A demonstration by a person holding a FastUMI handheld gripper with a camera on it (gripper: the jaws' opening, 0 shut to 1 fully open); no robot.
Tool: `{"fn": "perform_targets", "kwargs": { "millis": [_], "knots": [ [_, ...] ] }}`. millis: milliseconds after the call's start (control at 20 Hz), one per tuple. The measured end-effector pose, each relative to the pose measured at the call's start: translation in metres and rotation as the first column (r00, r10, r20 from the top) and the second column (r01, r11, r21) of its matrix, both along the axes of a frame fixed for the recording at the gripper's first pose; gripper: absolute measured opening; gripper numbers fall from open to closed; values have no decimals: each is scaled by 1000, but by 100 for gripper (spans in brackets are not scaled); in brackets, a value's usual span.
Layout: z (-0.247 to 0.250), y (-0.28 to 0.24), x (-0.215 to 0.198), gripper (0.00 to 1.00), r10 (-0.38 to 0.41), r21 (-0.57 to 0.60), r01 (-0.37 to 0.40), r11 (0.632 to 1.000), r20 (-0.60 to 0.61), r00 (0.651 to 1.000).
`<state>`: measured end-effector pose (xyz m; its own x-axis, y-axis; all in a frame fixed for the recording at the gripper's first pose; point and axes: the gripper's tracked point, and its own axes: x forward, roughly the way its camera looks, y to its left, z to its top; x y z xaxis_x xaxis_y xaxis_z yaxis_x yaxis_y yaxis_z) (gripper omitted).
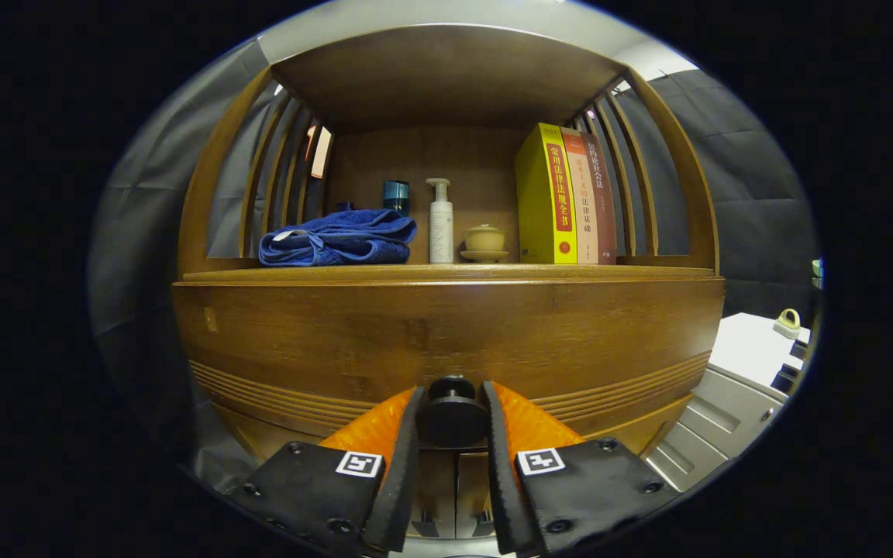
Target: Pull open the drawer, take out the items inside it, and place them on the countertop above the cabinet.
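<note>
Claw [451,411] closed narrow on the drawer knob [451,417], both fingers pressing its sides. Beyond, on the table [446,273]: one blue towel [338,239], one pump bottle [440,222], one lidded pot [484,242], three books [567,195].

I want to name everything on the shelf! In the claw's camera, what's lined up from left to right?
Blue towel → white pump bottle → small lidded pot → books. Lower down, the claw grips the drawer knob.

I see a brown wooden cabinet [446,333], semi-gloss and smooth; dark round matt drawer knob [451,415]; rumpled blue cloth towel [338,239]; white glossy plastic pump bottle [440,223].
</note>
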<state>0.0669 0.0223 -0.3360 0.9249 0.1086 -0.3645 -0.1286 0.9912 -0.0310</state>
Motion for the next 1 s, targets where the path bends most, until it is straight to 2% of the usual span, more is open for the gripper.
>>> {"fn": "perform_targets", "kwargs": {
  "millis": [250, 500, 700, 1000],
  "knots": [
    [0, 0, 2, 42, 2, -2, -2, 1000, 2, 1000],
    [6, -1, -1, 42, -1, 13, 1, 1000, 10, 1000],
    [17, -4, -15, 42, 7, 14, -7, 1000, 22, 1000],
    [29, -10, -55, 42, 1, 8, -1, 1000, -23, 1000]
  ]
}}
